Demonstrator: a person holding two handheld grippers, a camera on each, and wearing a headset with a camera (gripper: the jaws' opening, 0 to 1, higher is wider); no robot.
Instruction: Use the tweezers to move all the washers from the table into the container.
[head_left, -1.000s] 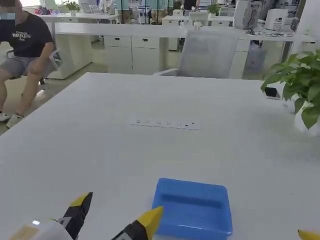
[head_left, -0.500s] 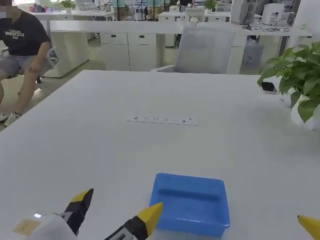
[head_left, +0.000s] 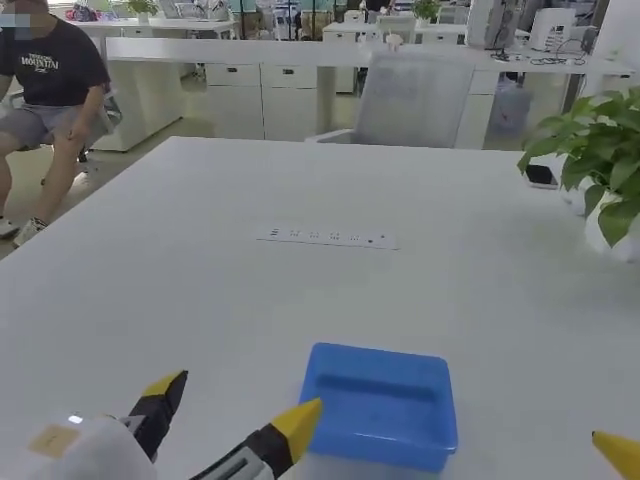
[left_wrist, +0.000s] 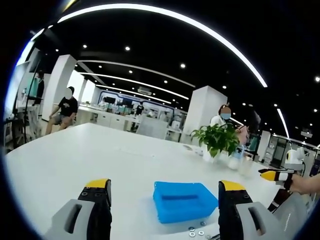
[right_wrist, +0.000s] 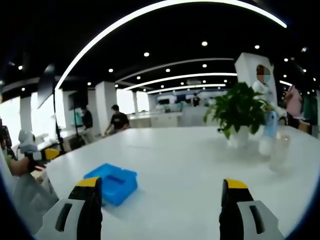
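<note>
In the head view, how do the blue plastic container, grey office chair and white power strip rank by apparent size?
Largest: blue plastic container.
Then grey office chair, though it stands farther away.
Smallest: white power strip.

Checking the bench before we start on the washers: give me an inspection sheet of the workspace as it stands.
Surface: white table, bare across most of its top.
Job's things: blue container near the front edge, nothing seen inside; a few washers on the table just in front of it in the left gripper view.
Clutter: power strip set mid-table; potted plant at the right edge.
Grippers: left gripper open, beside the container; right gripper open, nothing between its jaws.
Cables: nothing seen on the table.
Surroundings: office chair at the far edge; seated person at far left; desks behind.
</note>
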